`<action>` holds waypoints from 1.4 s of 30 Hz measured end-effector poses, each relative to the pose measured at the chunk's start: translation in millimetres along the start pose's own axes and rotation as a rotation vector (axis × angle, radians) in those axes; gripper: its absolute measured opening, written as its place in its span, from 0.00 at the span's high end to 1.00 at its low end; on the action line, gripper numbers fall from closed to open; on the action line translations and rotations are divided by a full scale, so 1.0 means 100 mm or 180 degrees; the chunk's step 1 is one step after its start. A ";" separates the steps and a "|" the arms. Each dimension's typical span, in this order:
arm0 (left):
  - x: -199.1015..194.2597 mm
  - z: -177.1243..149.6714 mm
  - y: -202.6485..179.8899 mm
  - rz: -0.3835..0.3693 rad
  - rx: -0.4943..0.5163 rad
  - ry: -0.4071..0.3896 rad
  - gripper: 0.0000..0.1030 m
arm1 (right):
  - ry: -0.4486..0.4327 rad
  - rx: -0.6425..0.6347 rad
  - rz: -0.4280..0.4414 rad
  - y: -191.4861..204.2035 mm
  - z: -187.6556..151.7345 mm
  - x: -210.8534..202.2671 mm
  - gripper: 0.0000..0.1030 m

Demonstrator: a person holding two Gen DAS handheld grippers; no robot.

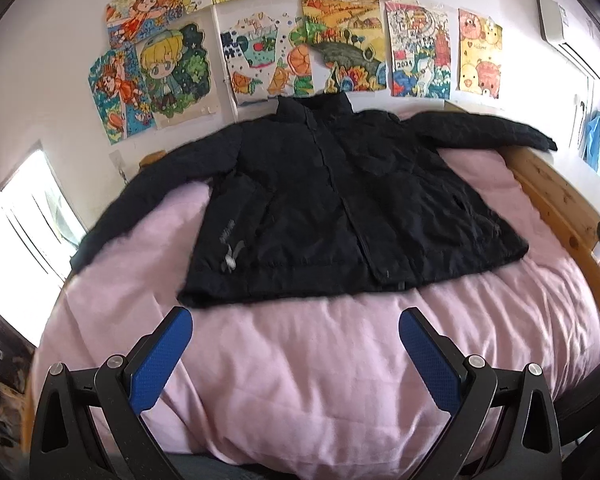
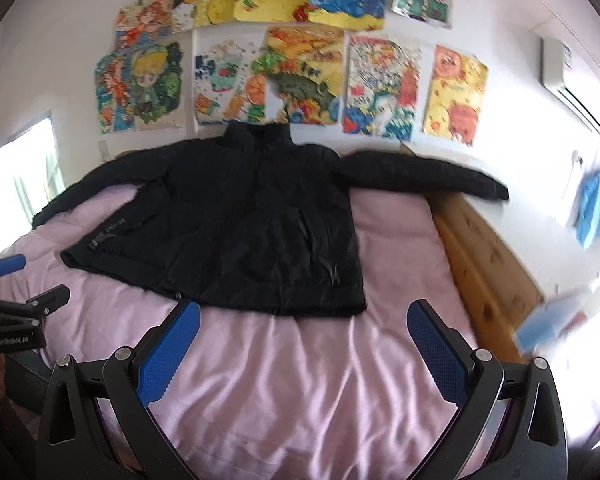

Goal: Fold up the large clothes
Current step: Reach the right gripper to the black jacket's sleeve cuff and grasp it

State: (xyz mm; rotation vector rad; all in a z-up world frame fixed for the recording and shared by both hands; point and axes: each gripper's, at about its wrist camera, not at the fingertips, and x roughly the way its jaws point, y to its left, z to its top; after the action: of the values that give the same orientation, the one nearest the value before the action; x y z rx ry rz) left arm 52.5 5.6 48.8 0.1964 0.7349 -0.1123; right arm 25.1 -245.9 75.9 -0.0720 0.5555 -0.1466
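Observation:
A black zip-up jacket (image 1: 340, 208) lies flat, front up, on a pink bedsheet (image 1: 320, 380), collar toward the wall, both sleeves spread out sideways. It also shows in the right wrist view (image 2: 240, 224). My left gripper (image 1: 296, 320) is open and empty, hovering over the sheet just short of the jacket's hem. My right gripper (image 2: 304, 316) is open and empty, near the hem's right part. The left gripper also shows at the left edge of the right wrist view (image 2: 24, 280).
A wooden bed frame (image 1: 560, 200) runs along the right side; it also shows in the right wrist view (image 2: 484, 264). Children's drawings (image 1: 260, 40) cover the wall behind. A window (image 1: 24, 224) is at the left, an air conditioner (image 1: 568, 36) at the upper right.

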 end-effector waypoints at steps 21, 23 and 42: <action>1.03 1.78 0.07 0.0117 -0.0018 -0.0197 0.00 | 0.0166 0.0422 0.0730 -0.85 1.18 1.58 0.01; 1.37 1.89 -0.01 0.0074 -0.0027 -0.0145 0.00 | 0.0119 0.0581 0.0535 -0.97 1.12 1.89 0.01; 2.89 2.07 -0.92 -0.0209 0.0180 -0.0259 0.00 | -0.0011 0.2631 -0.0623 -3.67 0.92 2.78 0.27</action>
State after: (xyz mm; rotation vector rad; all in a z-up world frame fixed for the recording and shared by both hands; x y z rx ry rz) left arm 385.5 -139.0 -9.5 0.2205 0.6579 -0.2026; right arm 263.5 -649.2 48.7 0.6788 0.4490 -0.5554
